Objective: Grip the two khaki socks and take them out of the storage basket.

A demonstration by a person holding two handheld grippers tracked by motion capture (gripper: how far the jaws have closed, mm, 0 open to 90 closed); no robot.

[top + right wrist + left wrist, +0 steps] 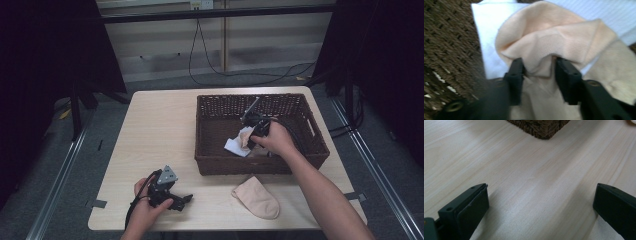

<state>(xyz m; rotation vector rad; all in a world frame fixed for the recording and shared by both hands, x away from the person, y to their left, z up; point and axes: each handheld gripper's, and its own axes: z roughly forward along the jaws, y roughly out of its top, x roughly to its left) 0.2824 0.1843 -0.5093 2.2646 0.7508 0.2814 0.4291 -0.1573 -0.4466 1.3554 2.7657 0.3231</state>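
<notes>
Inside the wicker basket (310, 131), the right gripper (538, 67) has its 2 jaws pinched on a bunched fold of a peach sock (554, 37); fabric humps up between the pads, so the grasp looks real but shallow. Under and beyond the jaws lies a white cloth (487, 37), touching the sock. To the right gripper's left, the basket weave sits close. Left gripper (170, 192) rests on the table (529, 182) near the person, jaws spread wide with nothing between them. A 2nd peach sock (257, 197) lies on the table just outside the basket's near wall.

Judgement for the step in hand, lifting the sock out: keep the squeeze firm, raise straight up, watch that the white cloth does not ride along, and clear the near wall before moving toward the 2nd sock
</notes>
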